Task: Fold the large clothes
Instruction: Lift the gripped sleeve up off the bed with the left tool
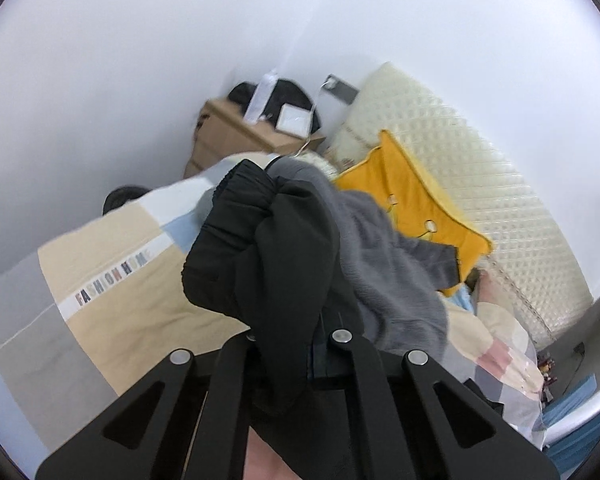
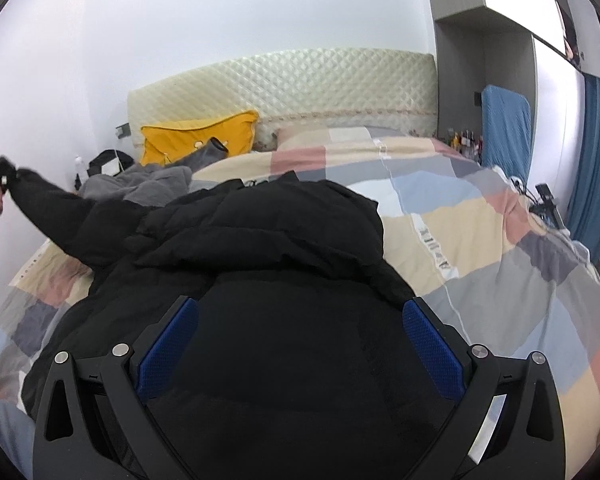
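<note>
Although the left claw (image 1: pixel 296 344) grips the black jacket's (image 2: pixel 260 240) sleeve (image 2: pixel 52 204) and lifts it, nothing looks folded; the right claw (image 2: pixel 300 336) hovers wide above it.

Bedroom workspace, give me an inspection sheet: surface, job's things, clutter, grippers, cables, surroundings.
Surface: bed with patchwork quilt.
Job's things: black puffer jacket spread on the quilt, one sleeve pulled out sideways.
Clutter: grey fleece garment, yellow cushion.
Grippers: left gripper shut on the sleeve cuff; right gripper open over the jacket, blue pads apart.
Cables: white cable at the wooden nightstand.
Surroundings: quilted headboard, white walls, blue curtain.
</note>
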Tool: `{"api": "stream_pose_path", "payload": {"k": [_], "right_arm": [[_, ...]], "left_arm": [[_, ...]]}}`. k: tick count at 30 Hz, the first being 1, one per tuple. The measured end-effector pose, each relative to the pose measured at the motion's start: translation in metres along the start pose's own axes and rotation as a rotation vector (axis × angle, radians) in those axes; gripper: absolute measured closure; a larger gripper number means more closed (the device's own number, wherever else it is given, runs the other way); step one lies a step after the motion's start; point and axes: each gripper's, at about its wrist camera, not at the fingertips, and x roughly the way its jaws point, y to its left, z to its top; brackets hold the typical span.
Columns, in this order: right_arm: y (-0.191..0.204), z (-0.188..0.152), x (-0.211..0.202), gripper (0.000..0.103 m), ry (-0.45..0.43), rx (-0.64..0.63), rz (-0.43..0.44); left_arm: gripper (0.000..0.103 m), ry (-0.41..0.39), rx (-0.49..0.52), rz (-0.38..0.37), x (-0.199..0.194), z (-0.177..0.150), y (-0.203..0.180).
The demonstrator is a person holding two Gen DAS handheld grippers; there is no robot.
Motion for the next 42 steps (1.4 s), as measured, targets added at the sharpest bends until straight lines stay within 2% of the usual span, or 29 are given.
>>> {"api": "stream_pose_path", "payload": {"k": [7, 12, 15, 19, 24, 32, 42], "right_arm": [[-0.008, 0.000, -0.009, 0.000, -0.028, -0.055, 0.029], [-0.021, -0.001, -0.016, 0.000, -0.039, -0.026, 0.048], [-0.023, -0.001, -0.020, 0.000, -0.050, -0.053, 0.015], [-0.027, -0.002, -0.027, 0.000, -0.067, -0.073, 0.013], [-0.035, -0.004, -0.034, 0.000, -0.076, -0.065, 0.036], [-0.049, -0.004, -0.049, 0.000, -0.117, -0.041, 0.047], [-0.072, -0.005, -0.063, 0.000, -0.145, 0.007, 0.053]], "left_arm": [[0.100, -0.046, 0.073, -0.029, -0.050, -0.002, -0.055], [0.100, -0.067, 0.122, -0.054, -0.083, -0.012, -0.090], [0.100, -0.086, 0.177, -0.063, -0.103, -0.019, -0.117], [0.100, -0.100, 0.254, -0.072, -0.120, -0.033, -0.145], [0.100, -0.116, 0.297, -0.100, -0.140, -0.048, -0.180], [0.100, -0.144, 0.406, -0.169, -0.173, -0.081, -0.242], [0.100, -0.113, 0.584, -0.283, -0.194, -0.150, -0.323]]}}
